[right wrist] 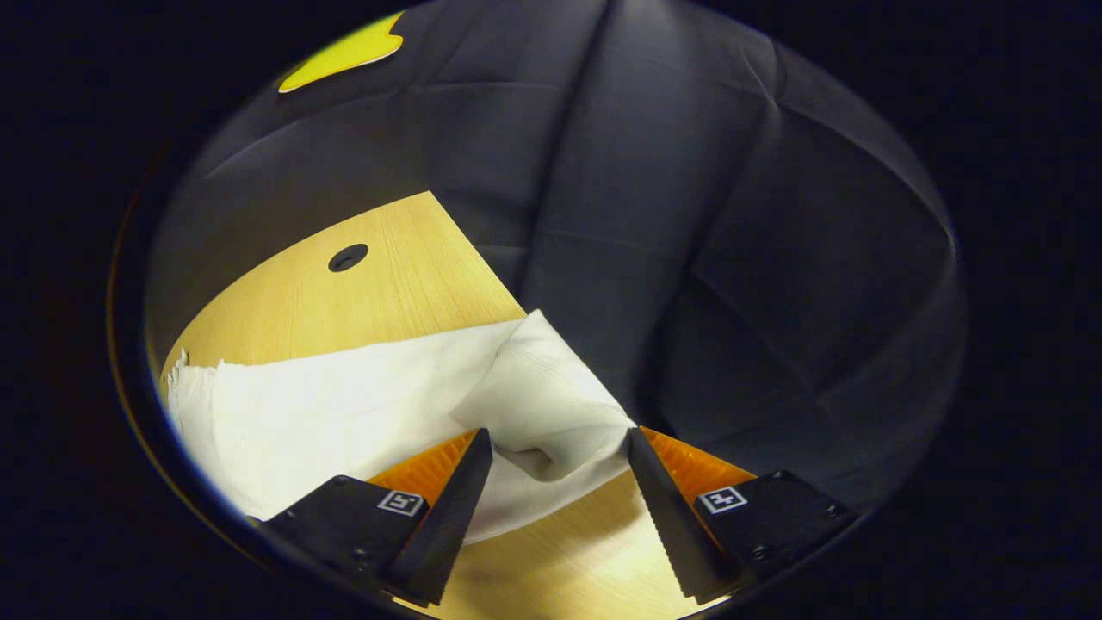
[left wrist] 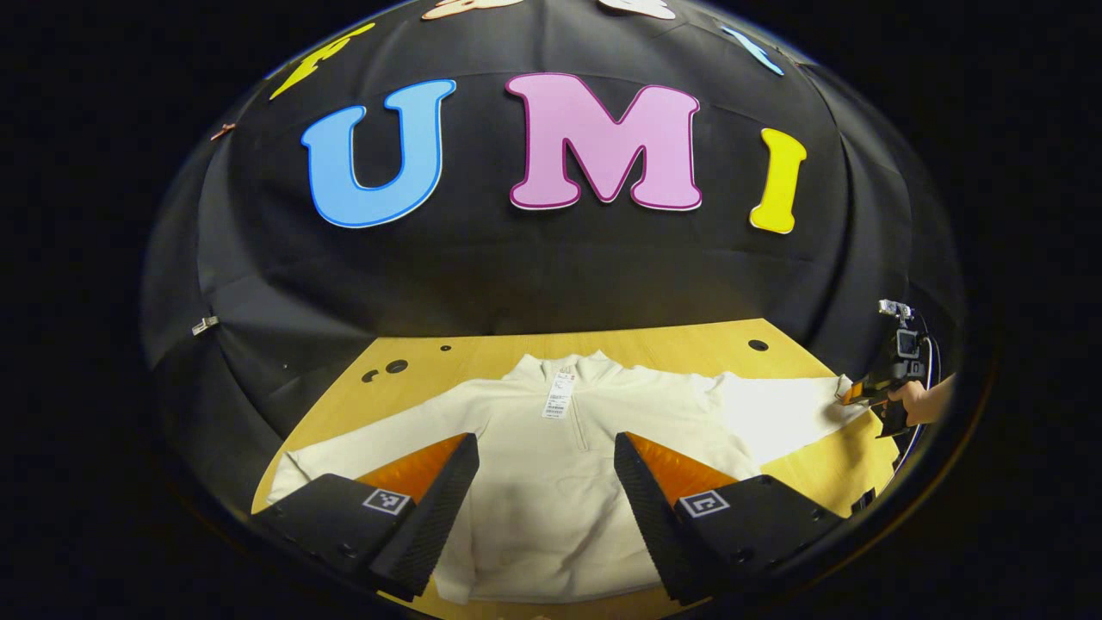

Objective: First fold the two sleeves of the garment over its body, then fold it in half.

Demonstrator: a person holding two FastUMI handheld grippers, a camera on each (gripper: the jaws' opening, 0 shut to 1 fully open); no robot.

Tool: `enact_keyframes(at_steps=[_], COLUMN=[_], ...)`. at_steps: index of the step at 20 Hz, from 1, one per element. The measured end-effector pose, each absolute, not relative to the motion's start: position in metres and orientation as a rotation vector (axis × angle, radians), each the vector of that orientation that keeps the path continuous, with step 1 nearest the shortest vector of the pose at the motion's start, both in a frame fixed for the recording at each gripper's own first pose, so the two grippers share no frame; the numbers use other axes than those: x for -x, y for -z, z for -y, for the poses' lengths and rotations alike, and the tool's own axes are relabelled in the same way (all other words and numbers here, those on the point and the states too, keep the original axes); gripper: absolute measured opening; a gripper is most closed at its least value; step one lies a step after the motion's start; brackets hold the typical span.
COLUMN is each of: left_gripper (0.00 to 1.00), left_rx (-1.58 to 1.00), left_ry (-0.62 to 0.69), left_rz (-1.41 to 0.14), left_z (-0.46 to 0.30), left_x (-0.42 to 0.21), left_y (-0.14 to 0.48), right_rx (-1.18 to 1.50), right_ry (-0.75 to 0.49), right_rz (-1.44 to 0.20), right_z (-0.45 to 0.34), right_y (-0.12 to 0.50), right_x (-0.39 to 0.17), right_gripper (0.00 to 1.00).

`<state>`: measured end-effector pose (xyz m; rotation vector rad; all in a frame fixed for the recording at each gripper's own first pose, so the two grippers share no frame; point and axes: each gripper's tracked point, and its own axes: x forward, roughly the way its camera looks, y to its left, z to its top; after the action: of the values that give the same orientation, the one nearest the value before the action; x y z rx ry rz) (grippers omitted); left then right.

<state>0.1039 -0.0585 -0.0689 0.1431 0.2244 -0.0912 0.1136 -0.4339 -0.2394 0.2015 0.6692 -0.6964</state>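
My left gripper (left wrist: 544,482) hangs wide open over the white sweater (left wrist: 551,482), spread flat across the tabletop (left wrist: 671,340). A paper tag (left wrist: 558,396) lies at its collar, print too small to read. At the right edge, my right gripper (right wrist: 558,482) is wide around the cuff (right wrist: 542,405), not pinching it.

My two cameras, one garment (left wrist: 551,482)

Left looks across the table (left wrist: 689,340) toward the wall; right sits close at the sleeve cuff (right wrist: 551,405), which both share.
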Motion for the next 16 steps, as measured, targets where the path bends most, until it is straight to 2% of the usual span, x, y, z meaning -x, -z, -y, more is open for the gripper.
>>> enact_keyframes(at_steps=[2,4,7,8,9,11,16], left_gripper=[0.98,0.98,0.97,0.98,0.98,0.98,0.96], left_rx=[-0.146,-0.148,-0.163,-0.164,-0.164,-0.161,-0.139], left_ry=[0.093,0.093,0.081,0.077,0.075,0.069,0.05], left_rz=[-0.226,-0.228,-0.239,-0.242,-0.242,-0.241,-0.239], left_z=[0.06,0.06,0.058,0.057,0.058,0.055,0.041], left_x=[-0.104,-0.103,-0.102,-0.102,-0.101,-0.096,-0.089], left_y=[0.069,0.069,0.072,0.071,0.071,0.071,0.072], right_rx=[-0.222,-0.222,-0.199,-0.198,-0.189,-0.188,-0.199], right_ry=[0.695,0.681,0.656,0.656,0.643,0.597,0.581], right_rz=[-0.66,-0.655,-0.652,-0.649,-0.648,-0.645,-0.575], right_z=[0.439,0.442,0.444,0.445,0.444,0.435,0.423], right_y=[0.234,0.232,0.227,0.227,0.224,0.218,0.188], right_x=[-0.112,-0.103,-0.104,-0.104,-0.104,-0.1,-0.106], right_gripper=[0.91,0.78,0.36,0.36,0.21,0.09,0.08])
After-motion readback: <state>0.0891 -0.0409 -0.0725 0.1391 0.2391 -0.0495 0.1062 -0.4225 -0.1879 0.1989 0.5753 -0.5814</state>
